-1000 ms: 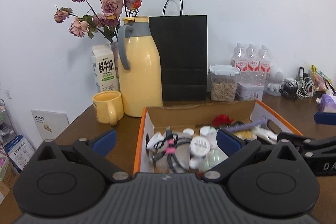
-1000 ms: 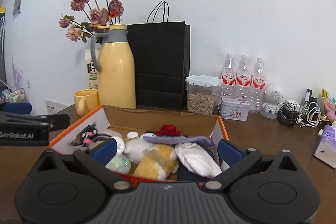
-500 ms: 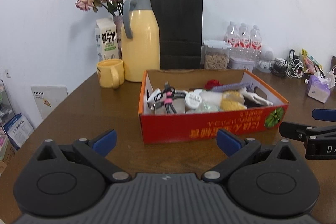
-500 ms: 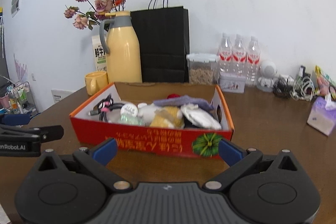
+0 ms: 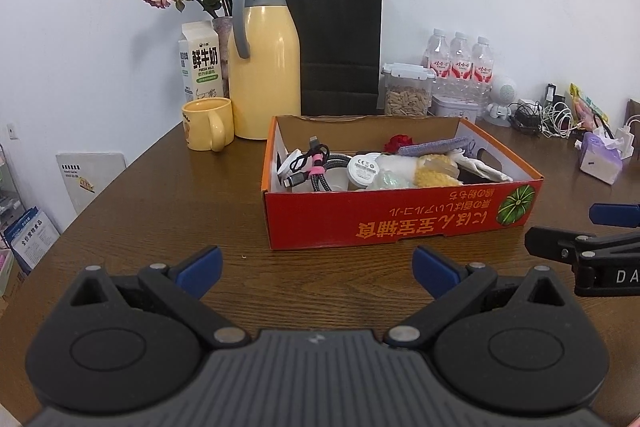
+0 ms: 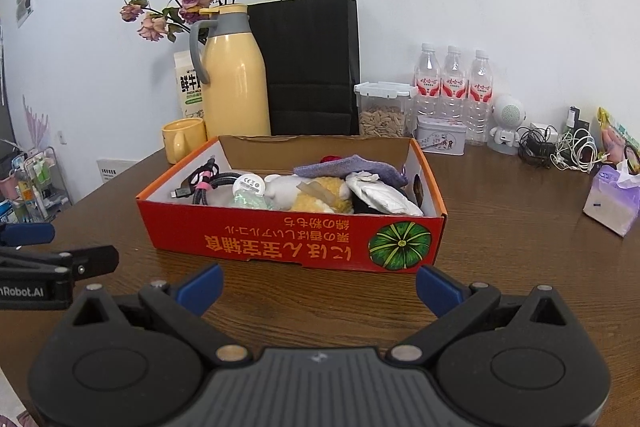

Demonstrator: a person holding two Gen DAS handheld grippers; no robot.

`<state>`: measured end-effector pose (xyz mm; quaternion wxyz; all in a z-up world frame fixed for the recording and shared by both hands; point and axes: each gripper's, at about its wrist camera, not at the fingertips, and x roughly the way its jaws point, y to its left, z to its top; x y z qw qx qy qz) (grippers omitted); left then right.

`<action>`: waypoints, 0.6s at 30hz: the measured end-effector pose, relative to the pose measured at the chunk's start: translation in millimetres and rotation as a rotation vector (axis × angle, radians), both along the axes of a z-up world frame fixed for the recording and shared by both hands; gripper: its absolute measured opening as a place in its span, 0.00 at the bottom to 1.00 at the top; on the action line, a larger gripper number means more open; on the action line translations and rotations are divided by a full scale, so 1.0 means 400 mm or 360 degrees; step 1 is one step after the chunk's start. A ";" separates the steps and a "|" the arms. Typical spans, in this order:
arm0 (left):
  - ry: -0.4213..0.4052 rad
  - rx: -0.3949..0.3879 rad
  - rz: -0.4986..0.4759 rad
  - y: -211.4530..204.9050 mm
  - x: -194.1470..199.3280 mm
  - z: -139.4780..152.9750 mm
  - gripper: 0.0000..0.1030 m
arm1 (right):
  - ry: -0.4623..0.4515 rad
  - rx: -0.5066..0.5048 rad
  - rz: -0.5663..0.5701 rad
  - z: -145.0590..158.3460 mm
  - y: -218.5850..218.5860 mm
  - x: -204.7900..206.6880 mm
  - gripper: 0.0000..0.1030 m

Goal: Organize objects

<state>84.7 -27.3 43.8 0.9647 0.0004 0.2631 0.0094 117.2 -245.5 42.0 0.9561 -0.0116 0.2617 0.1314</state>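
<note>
Clutter sits gathered in one place: the red cardboard box (image 5: 400, 223) on the brown table (image 5: 168, 219) holds the loose small things, so its walls keep them from spreading. Going left to right inside it, bundled charging cables (image 5: 314, 169) with a pink tie lie at the left end, then a round white puck (image 5: 363, 167), a white-and-yellow plush toy (image 6: 316, 189), a purple cloth (image 6: 352, 167) draped over the pile with a red flower (image 5: 398, 141) behind it, and a white wrapped pack (image 6: 380, 197) at the right end. Along the wall stand a yellow mug (image 5: 208, 123), a milk carton (image 5: 200, 65), a yellow thermos jug (image 5: 266, 67) and a black paper bag (image 5: 340, 39).

The left gripper (image 5: 316, 265) and right gripper (image 6: 318, 279) both hover just short of the box's near wall, jaws spread wide and carrying nothing. This fits either a box about to be sorted out or one just filled.
</note>
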 end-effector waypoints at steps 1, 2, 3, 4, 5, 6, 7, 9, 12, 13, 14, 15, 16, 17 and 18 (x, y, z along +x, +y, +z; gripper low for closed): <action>0.0000 0.0000 -0.0001 0.000 -0.001 0.000 1.00 | 0.0001 0.0000 0.0001 0.000 0.001 -0.001 1.00; -0.0001 -0.0001 -0.0001 -0.001 -0.001 0.000 1.00 | 0.0001 0.0000 0.0002 0.001 0.001 0.000 1.00; -0.0001 -0.0001 -0.0001 -0.001 0.000 0.000 1.00 | 0.0001 0.0000 0.0001 0.001 0.001 0.000 1.00; -0.0001 -0.0001 0.0000 -0.001 0.000 0.000 1.00 | 0.0001 0.0000 0.0001 0.001 0.001 -0.001 1.00; 0.0000 -0.0001 0.0000 -0.001 0.000 0.000 1.00 | 0.0001 0.0000 0.0001 0.001 0.001 -0.001 1.00; 0.0000 -0.0001 0.0000 -0.001 0.000 0.000 1.00 | 0.0001 0.0000 0.0002 0.001 0.002 -0.002 1.00; -0.0001 -0.0001 -0.0001 -0.001 -0.001 0.000 1.00 | 0.0000 0.0000 0.0002 0.001 0.002 -0.001 1.00; -0.0002 -0.0001 -0.0001 -0.001 0.000 0.000 1.00 | 0.0001 -0.0002 0.0005 0.000 0.004 -0.002 1.00; -0.0003 -0.0001 -0.0001 0.000 0.000 0.000 1.00 | 0.0000 -0.0001 0.0004 0.000 0.004 -0.002 1.00; -0.0004 -0.0001 -0.0001 0.000 0.000 0.000 1.00 | 0.0001 -0.0001 0.0004 0.000 0.005 -0.003 1.00; -0.0004 -0.0001 0.0000 -0.001 0.000 0.000 1.00 | 0.0000 -0.0001 0.0004 0.000 0.004 -0.002 1.00; -0.0003 -0.0002 0.0000 0.000 0.000 0.000 1.00 | 0.0000 -0.0001 0.0005 0.000 0.004 -0.002 1.00; -0.0003 -0.0002 -0.0001 0.000 0.000 0.000 1.00 | 0.0000 -0.0001 0.0006 0.000 0.005 -0.003 1.00; -0.0004 -0.0002 -0.0001 0.000 0.000 0.000 1.00 | 0.0000 -0.0002 0.0005 0.000 0.004 -0.002 1.00; -0.0004 -0.0002 0.0000 0.000 0.000 0.000 1.00 | 0.0001 -0.0002 0.0005 0.000 0.005 -0.002 1.00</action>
